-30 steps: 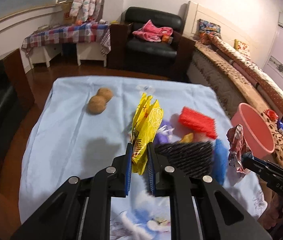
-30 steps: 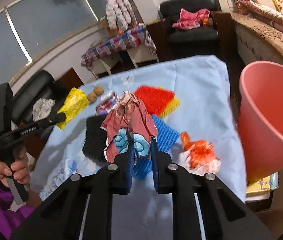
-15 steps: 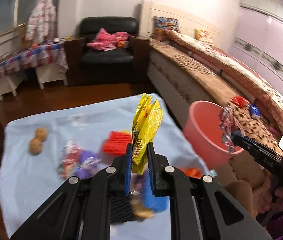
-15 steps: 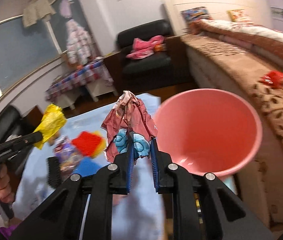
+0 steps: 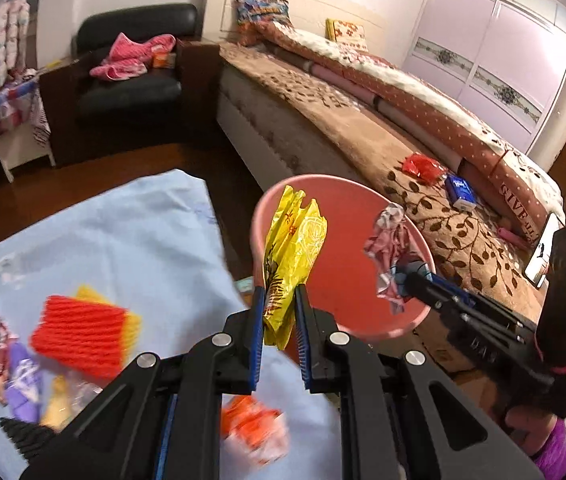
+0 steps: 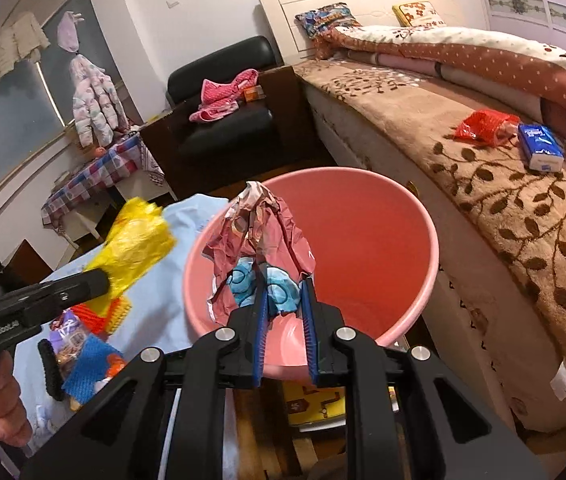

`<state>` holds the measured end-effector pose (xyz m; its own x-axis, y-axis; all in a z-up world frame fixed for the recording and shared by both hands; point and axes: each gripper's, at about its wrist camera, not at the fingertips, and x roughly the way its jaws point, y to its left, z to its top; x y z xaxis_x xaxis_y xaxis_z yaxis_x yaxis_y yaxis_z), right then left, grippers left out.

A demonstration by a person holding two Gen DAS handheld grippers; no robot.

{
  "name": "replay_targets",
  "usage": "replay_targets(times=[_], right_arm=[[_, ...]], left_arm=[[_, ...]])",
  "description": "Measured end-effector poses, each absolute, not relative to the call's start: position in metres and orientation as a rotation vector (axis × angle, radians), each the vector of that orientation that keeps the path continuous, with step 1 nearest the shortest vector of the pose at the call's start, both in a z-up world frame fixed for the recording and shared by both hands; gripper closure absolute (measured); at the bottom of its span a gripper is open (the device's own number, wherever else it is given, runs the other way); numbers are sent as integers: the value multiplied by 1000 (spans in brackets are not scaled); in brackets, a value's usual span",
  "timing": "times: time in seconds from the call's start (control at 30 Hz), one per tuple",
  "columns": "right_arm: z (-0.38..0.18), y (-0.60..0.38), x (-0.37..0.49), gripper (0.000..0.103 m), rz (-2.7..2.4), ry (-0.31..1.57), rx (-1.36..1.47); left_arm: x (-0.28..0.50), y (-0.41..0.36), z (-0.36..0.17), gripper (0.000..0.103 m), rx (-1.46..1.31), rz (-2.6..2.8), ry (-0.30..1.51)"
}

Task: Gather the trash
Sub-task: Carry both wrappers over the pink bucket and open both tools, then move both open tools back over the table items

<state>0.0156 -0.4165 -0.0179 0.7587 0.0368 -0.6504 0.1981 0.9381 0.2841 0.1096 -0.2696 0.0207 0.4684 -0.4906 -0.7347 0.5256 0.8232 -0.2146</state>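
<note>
My left gripper [image 5: 279, 300] pinches a yellow wrapper [image 5: 293, 256] upright before the pink bucket [image 5: 347, 300]. My right gripper [image 6: 283, 296] clamps a crumpled reddish wrapper [image 6: 259, 236] over the bucket's mouth, beside the blue-clothed table [image 5: 123, 232].

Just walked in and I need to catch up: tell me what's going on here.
A person is clearing trash off a table covered with a light blue cloth, using a hand-held gripper in each hand. The left gripper is shut on a crumpled yellow plastic wrapper. The right gripper is shut on a crumpled pink and blue wrapper. Both are held at the round pink plastic bucket, nothing released yet. An orange wrapper and red foam netting are among the things on the cloth.
</note>
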Motion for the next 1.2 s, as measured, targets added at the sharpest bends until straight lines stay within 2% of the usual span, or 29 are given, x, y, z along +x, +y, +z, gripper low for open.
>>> replay_targets(times=[0.17, 0.33, 0.5, 0.8, 1.2], right_arm=[[-26, -424, 20, 85, -103, 737, 368], [-30, -432, 24, 78, -108, 753, 396], [-30, -434, 21, 70, -103, 753, 415], [-12, -411, 9, 70, -64, 717, 388], [16, -335, -11, 70, 56, 664, 320]], left_arm=[[117, -298, 7, 84, 77, -632, 908], [119, -301, 6, 67, 61, -645, 911], [115, -291, 14, 66, 42, -645, 892], [95, -245, 41, 60, 17, -607, 805], [62, -119, 70, 52, -53, -452, 709]])
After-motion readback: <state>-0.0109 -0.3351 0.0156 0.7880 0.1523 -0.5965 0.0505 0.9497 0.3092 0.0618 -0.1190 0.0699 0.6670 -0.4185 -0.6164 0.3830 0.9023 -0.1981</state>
